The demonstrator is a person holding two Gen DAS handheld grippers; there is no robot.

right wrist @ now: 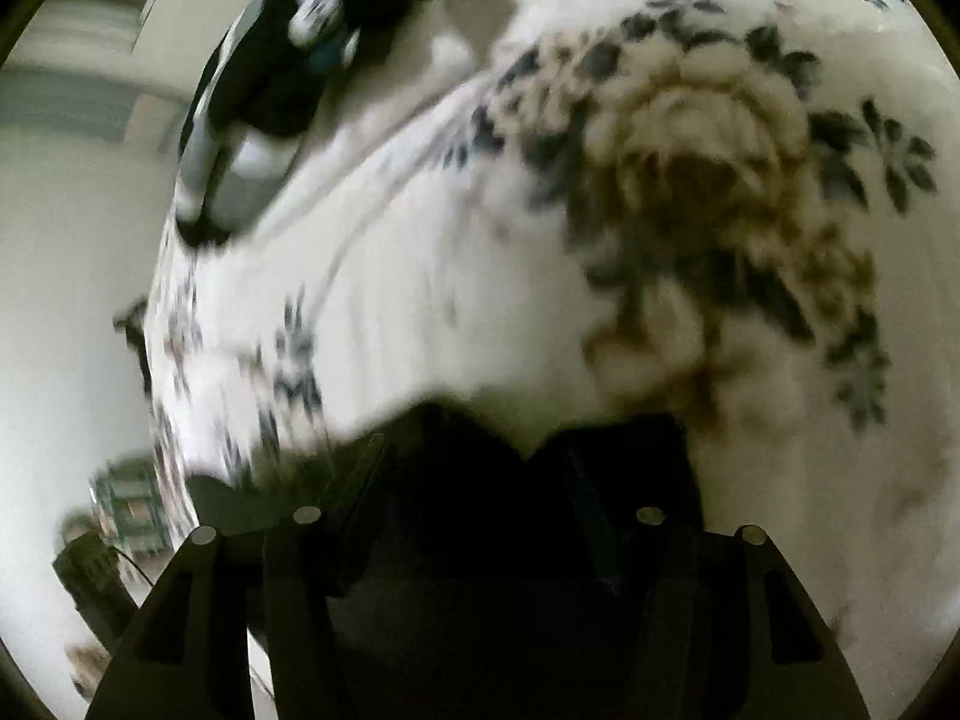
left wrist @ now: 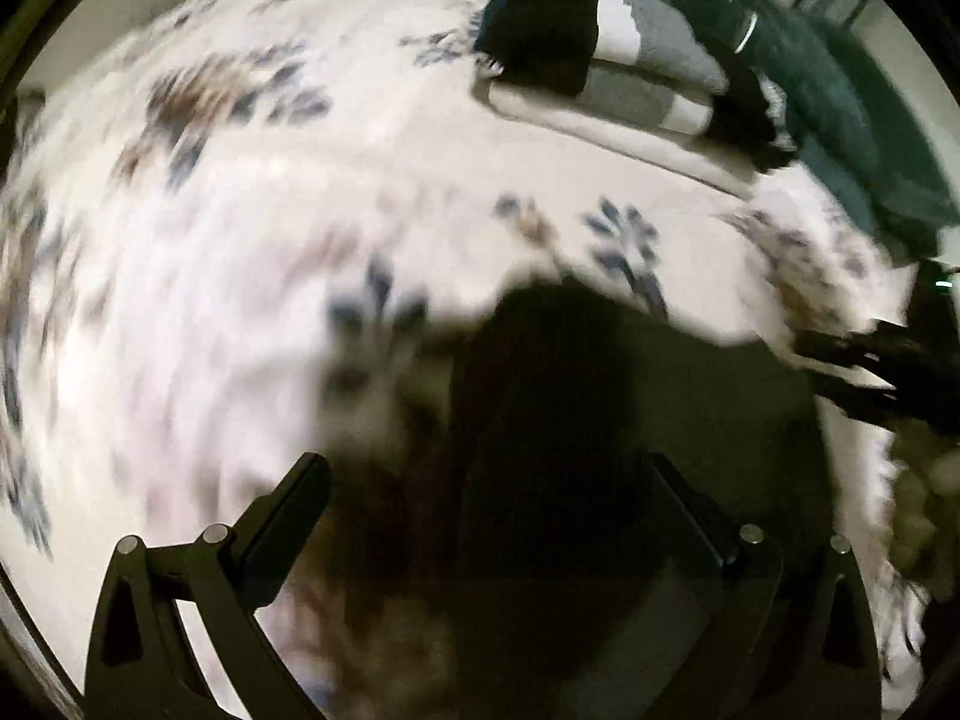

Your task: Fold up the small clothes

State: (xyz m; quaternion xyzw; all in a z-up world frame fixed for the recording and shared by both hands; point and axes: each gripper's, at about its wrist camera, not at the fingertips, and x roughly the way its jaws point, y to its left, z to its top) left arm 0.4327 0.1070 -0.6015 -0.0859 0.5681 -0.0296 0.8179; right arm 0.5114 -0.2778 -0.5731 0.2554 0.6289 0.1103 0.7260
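Left wrist view is showing the left gripper (left wrist: 489, 516) pointing down over a white bedspread (left wrist: 240, 312) printed with blue and brown flowers; everything is smearing with blur; the fingers (left wrist: 288, 510) are standing well apart, and a dark garment (left wrist: 564, 420) is lying in the space between them, reaching toward the right-hand finger, though whether the pads are pressing on it I cannot tell from this picture; a folded stack of clothes (left wrist: 600, 54), black, white, grey and cream, is sitting on the bedspread at the upper right, with a dark green fabric (left wrist: 840, 120) lying just beside it toward the edge; the right gripper (left wrist: 864, 372) is showing as black fingers at the far right edge; right wrist view is showing the right gripper (right wrist: 492, 516) also tilting down over the bedspread (right wrist: 420, 300), near a large brown flower print; its jaws are standing partly apart with the dark garment (right wrist: 480, 468) bunching black between them, and whether they are clamping the cloth I cannot tell, the area being too dark and blurred; the stack of clothes (right wrist: 270, 78) is appearing at the upper left near the bed's edge; a pale floor (right wrist: 60, 300) is showing beyond that edge.
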